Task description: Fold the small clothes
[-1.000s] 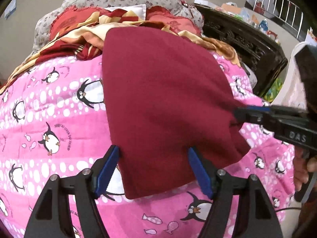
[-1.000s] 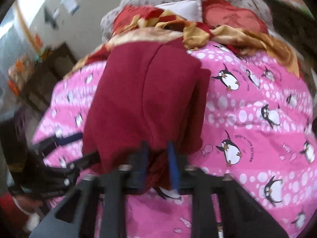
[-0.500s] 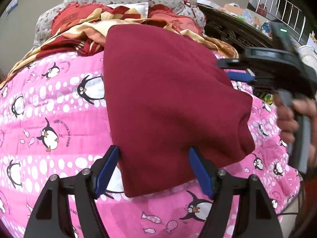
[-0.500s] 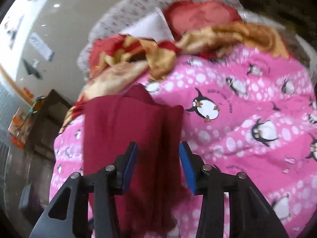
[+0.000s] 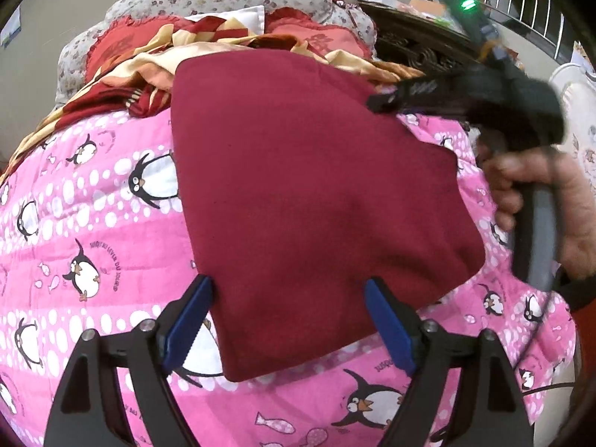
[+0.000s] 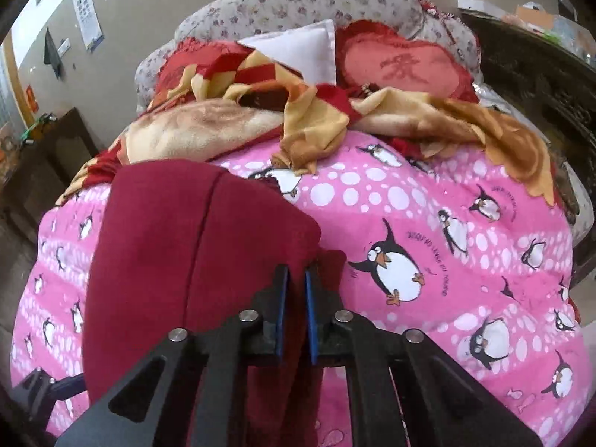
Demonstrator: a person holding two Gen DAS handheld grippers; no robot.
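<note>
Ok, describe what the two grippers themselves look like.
Both match: the left gripper and right gripper have black triangular cut-out frames with silver pivot screws and blue ridged finger pads. From the left view, the right one has a black body, green light, grey handle and dark cable, in a bare hand.
</note>
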